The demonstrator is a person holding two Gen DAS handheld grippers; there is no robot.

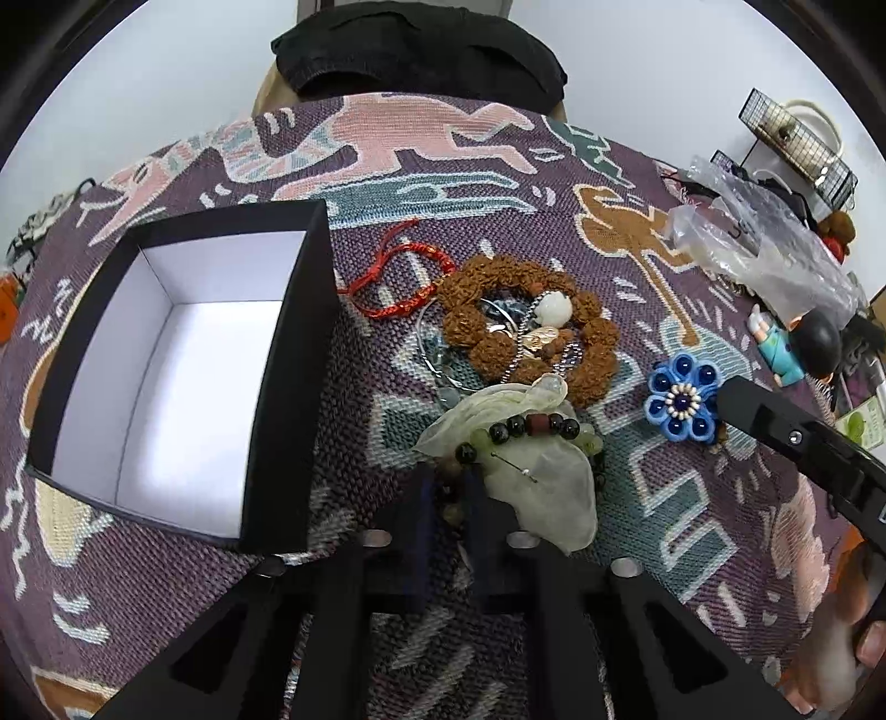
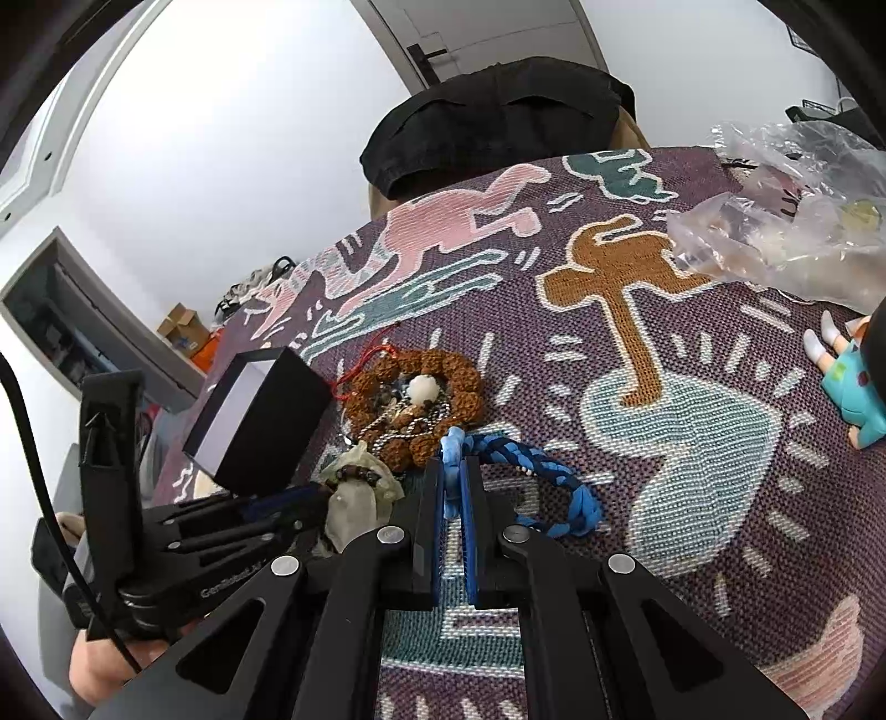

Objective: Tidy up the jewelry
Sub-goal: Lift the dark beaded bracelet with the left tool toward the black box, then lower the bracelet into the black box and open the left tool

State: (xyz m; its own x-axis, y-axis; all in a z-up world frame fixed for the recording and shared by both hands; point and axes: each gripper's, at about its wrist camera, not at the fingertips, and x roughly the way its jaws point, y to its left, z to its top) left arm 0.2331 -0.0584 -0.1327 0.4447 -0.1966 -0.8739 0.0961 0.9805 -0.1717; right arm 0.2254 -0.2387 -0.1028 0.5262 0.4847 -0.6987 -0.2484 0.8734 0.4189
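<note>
An open black box with a white inside (image 1: 166,376) stands at the left on the patterned cloth; it also shows in the right wrist view (image 2: 260,410). A brown bead ring (image 1: 531,327) holds a white stone and chains. My left gripper (image 1: 446,487) is shut on a dark bead bracelet (image 1: 520,429) that lies over a pale green pouch (image 1: 531,476). My right gripper (image 2: 451,487) is shut on a blue flower ornament (image 1: 684,404) with a braided blue cord (image 2: 554,487), just above the cloth.
A red cord bracelet (image 1: 398,282) lies beside the box. Clear plastic bags (image 1: 764,243) and a small doll (image 1: 797,343) lie at the right. A black garment (image 1: 421,50) hangs on a chair behind the table.
</note>
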